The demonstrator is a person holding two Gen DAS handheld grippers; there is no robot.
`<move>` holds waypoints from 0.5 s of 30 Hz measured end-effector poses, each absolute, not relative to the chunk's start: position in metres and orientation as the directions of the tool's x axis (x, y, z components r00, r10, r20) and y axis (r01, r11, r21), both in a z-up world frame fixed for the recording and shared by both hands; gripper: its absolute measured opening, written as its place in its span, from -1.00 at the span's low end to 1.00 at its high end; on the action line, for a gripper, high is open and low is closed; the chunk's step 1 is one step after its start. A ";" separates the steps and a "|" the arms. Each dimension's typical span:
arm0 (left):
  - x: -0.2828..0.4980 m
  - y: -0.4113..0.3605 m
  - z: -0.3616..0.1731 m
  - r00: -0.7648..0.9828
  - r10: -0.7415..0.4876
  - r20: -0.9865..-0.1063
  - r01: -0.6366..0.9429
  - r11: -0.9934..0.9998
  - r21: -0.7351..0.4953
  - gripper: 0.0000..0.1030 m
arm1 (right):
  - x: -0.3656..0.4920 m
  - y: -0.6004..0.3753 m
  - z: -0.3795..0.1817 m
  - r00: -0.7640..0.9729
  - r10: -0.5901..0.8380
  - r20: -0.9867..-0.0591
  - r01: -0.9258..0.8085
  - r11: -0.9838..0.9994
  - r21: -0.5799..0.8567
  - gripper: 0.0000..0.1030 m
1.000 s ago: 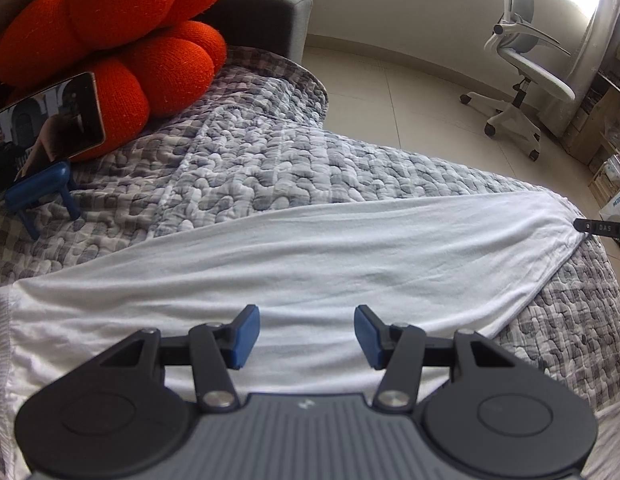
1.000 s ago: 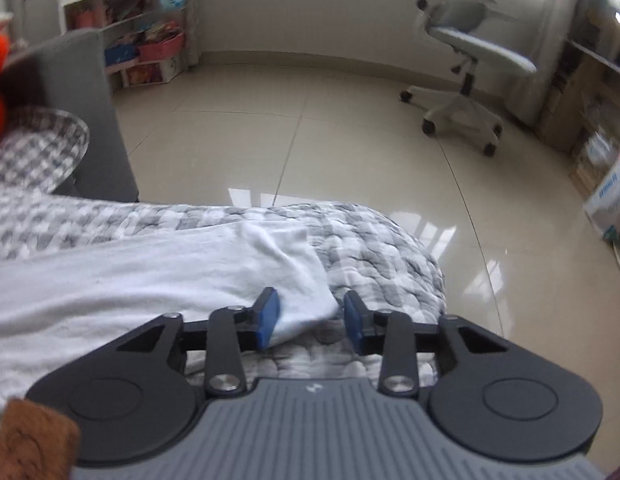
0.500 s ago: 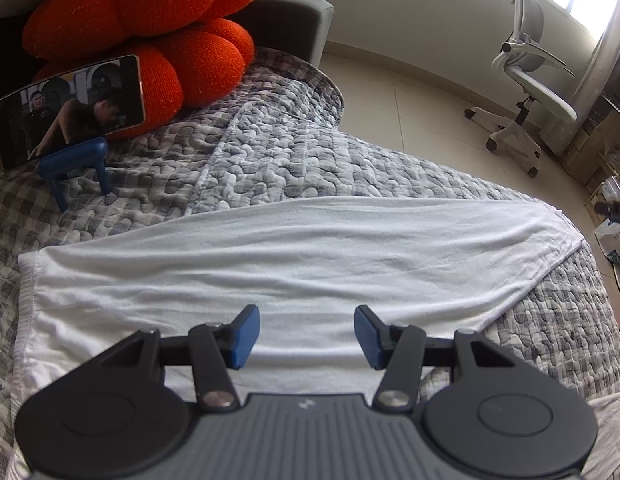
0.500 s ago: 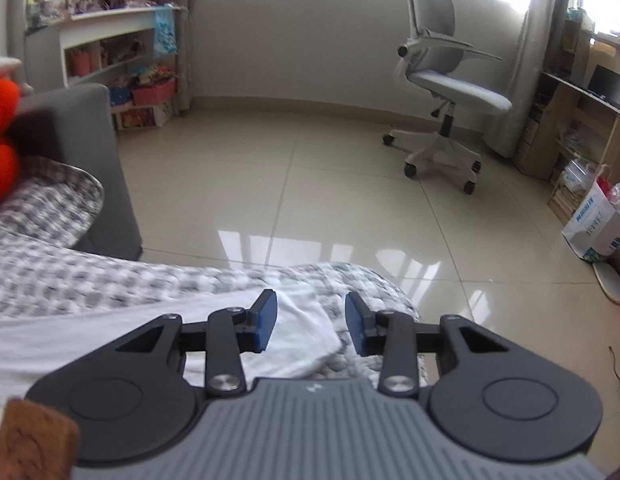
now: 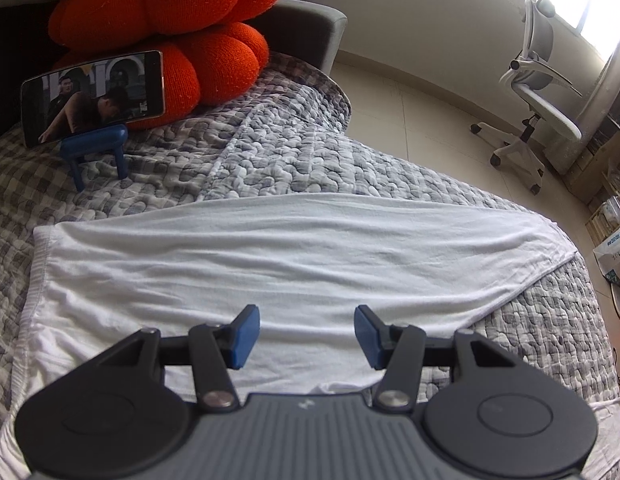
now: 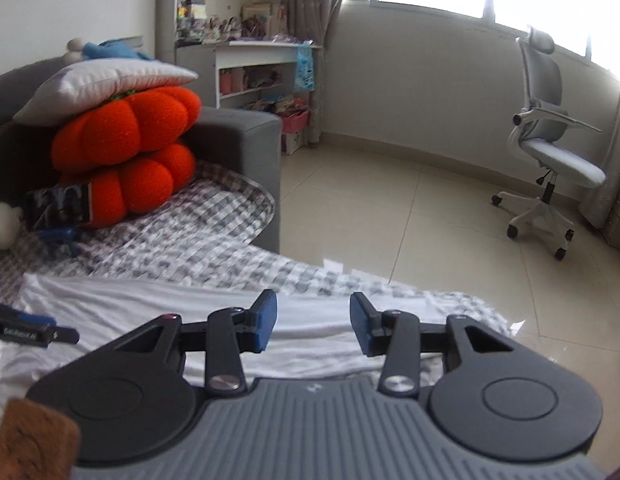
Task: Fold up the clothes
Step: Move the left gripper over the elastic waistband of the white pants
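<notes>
A white garment [image 5: 294, 256] lies folded lengthwise in a long band across the grey checked quilt [image 5: 294, 160] on the bed. My left gripper [image 5: 306, 336] is open and empty, hovering above the garment's near edge. My right gripper [image 6: 312, 328] is open and empty, above the garment's right part [image 6: 158, 312]. The tip of the left gripper [image 6: 26, 330] shows at the left edge of the right wrist view.
Orange pumpkin cushions [image 5: 178, 28] and a phone on a blue stand [image 5: 94, 96] sit at the bed's head, with a grey headboard [image 6: 238, 148] behind. A white office chair [image 6: 550, 168] stands on the tiled floor. Shelves [image 6: 262, 76] line the far wall.
The right gripper has lifted away from the garment's right corner and swung left toward the bed's head. The left gripper has risen and tilted, open throughout. The garment lies still.
</notes>
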State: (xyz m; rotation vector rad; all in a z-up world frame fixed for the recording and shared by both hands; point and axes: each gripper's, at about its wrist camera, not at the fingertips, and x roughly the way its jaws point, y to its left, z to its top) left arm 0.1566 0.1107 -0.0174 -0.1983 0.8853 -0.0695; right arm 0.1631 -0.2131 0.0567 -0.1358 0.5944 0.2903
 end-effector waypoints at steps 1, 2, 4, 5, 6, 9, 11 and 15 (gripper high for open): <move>0.154 0.113 -0.017 0.634 -0.144 -0.759 -0.024 0.978 -0.206 0.04 | 0.156 -0.204 0.048 0.769 0.243 -0.591 -0.338 0.939 -0.055 -0.13; 0.151 0.115 -0.016 0.637 -0.145 -0.757 -0.027 0.977 -0.210 0.04 | 0.151 -0.194 0.038 0.744 0.259 -0.616 -0.376 0.924 -0.066 -0.13; 0.149 0.121 -0.017 0.635 -0.138 -0.760 -0.050 0.974 -0.219 0.04 | 0.145 -0.177 0.017 0.690 0.289 -0.664 -0.443 0.894 -0.070 -0.13; 0.149 0.124 -0.018 0.630 -0.135 -0.764 -0.063 0.973 -0.224 0.04 | 0.146 -0.169 0.006 0.665 0.287 -0.689 -0.459 0.885 -0.075 -0.13; 0.148 0.126 -0.020 0.624 -0.137 -0.769 -0.072 0.970 -0.231 0.04 | 0.148 -0.162 -0.005 0.642 0.282 -0.713 -0.473 0.878 -0.079 -0.13; 0.146 0.127 -0.026 0.603 -0.157 -0.782 -0.086 0.962 -0.260 0.04 | 0.150 -0.151 -0.022 0.613 0.260 -0.746 -0.497 0.861 -0.108 -0.13; 0.144 0.125 -0.031 0.585 -0.171 -0.793 -0.088 0.959 -0.271 0.04 | 0.146 -0.146 -0.027 0.600 0.268 -0.753 -0.512 0.853 -0.104 -0.13; 0.148 0.117 -0.039 0.561 -0.166 -0.811 -0.083 0.963 -0.255 0.04 | 0.150 -0.149 -0.041 0.574 0.241 -0.782 -0.497 0.862 -0.100 -0.13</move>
